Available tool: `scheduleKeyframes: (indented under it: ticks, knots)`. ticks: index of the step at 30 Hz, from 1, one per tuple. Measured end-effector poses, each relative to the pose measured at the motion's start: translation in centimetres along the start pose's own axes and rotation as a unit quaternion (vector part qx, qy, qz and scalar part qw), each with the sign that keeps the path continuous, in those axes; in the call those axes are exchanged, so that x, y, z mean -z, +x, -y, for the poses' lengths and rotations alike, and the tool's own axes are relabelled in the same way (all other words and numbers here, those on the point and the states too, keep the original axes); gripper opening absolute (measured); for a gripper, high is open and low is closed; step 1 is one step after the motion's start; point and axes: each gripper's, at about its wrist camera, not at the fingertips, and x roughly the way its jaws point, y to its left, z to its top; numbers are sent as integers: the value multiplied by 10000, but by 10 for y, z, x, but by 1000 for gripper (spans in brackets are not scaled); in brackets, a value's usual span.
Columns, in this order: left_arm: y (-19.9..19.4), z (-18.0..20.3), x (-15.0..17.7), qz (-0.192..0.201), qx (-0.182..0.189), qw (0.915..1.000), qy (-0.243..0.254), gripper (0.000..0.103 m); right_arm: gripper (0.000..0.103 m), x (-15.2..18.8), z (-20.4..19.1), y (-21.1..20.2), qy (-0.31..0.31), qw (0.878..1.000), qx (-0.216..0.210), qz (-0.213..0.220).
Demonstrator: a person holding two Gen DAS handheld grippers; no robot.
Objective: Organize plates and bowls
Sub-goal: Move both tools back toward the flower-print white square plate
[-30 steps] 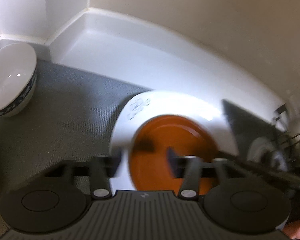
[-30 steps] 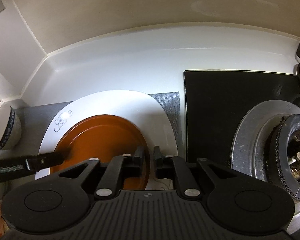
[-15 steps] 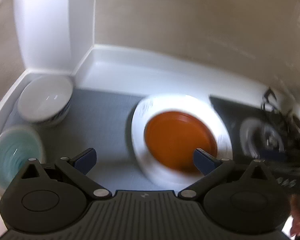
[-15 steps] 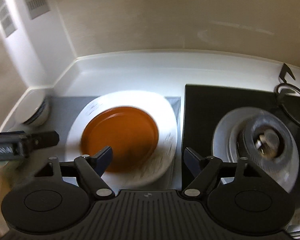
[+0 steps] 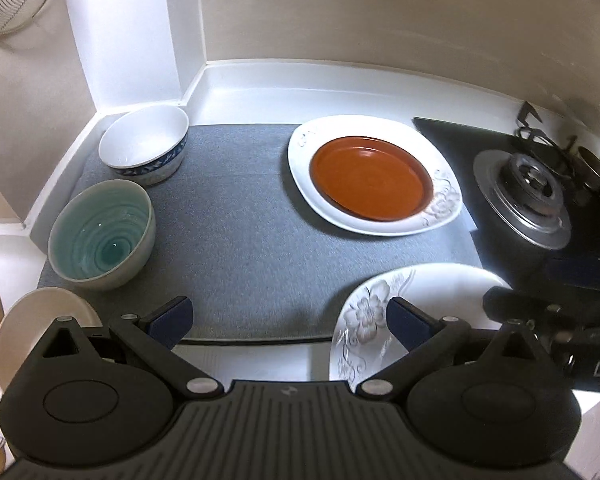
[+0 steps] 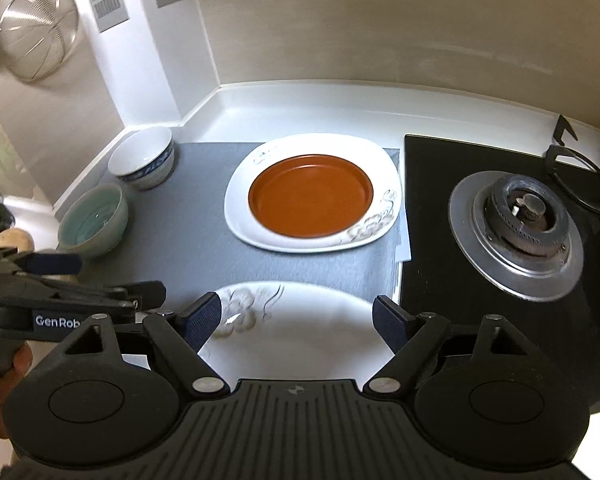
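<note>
The left hand-held gripper (image 5: 290, 318) is held wide open with nothing between its pads; the jaws of the right hand-held gripper (image 6: 296, 322) are opening above a flowered white plate (image 6: 300, 328) at the table (image 6: 300, 108) edge. Only the left view shows a cream dish (image 5: 40, 320). The orange plate (image 6: 310, 196) lies in a second white plate (image 6: 240, 200) on the grey mat (image 6: 188, 240), whose middle is free. The teal bowl (image 5: 100, 236) and the blue-rimmed bowl (image 5: 144, 144) are seen empty.

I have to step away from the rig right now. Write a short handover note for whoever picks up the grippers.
Left gripper: open, empty.
Right gripper: jaws opening, gripping nothing; it hangs over the near white floral plate.
Done: round orange plate sits on the white floral square plate on the grey mat.
Left: near floral plate lies at the mat's front edge, unstacked. White bowl with blue band and teal glazed bowl stand apart on the mat's left side. A cream dish sits lower left.
</note>
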Motion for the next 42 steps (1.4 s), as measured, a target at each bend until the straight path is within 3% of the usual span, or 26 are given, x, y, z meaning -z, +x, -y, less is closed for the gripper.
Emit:
scheduleKeyframes:
  ticks: [18,42]
  knots:
    - [-24,-4,25,-7,59,9997,246,103,85,33,-12,-31,229,9993,277,60]
    - [-33,-1,33,-6,131,9994,309,103,86,45,-18,-43,215,9992,329,61]
